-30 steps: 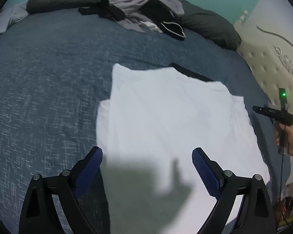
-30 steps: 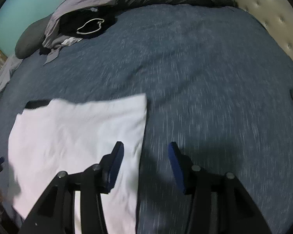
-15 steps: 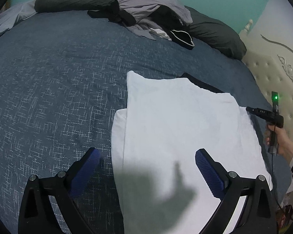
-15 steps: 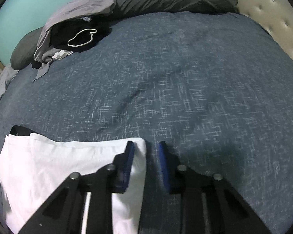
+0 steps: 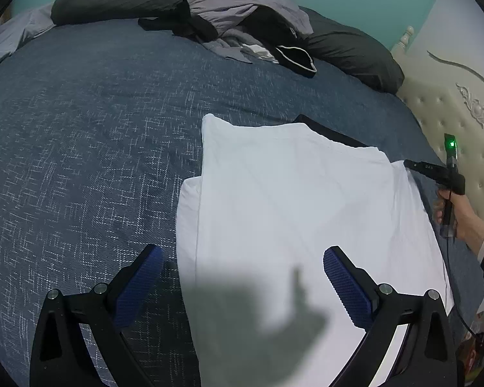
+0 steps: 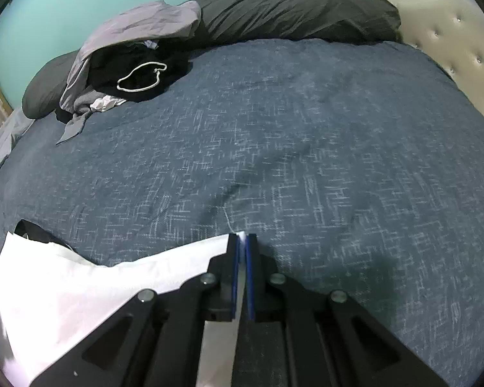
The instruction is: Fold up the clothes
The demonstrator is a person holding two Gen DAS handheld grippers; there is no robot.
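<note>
Shirt [image 6: 80, 290] corner between right fingers [image 6: 234, 277]

Legible text: none | labels: none readable | brands: none | numbers: none | signs: none | white garment [image 5: 293, 213]: plain, unprinted | bed cover [image 6: 306, 148]: woven pattern only

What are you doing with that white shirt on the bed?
A person is folding clothes with a gripper in each hand. The right gripper has pinched shut on a corner of the white shirt, which lies flat on the blue bedspread. The left gripper hangs open above the shirt's other side, gripping nothing. A pile of unfolded clothes waits by the dark pillows.
</note>
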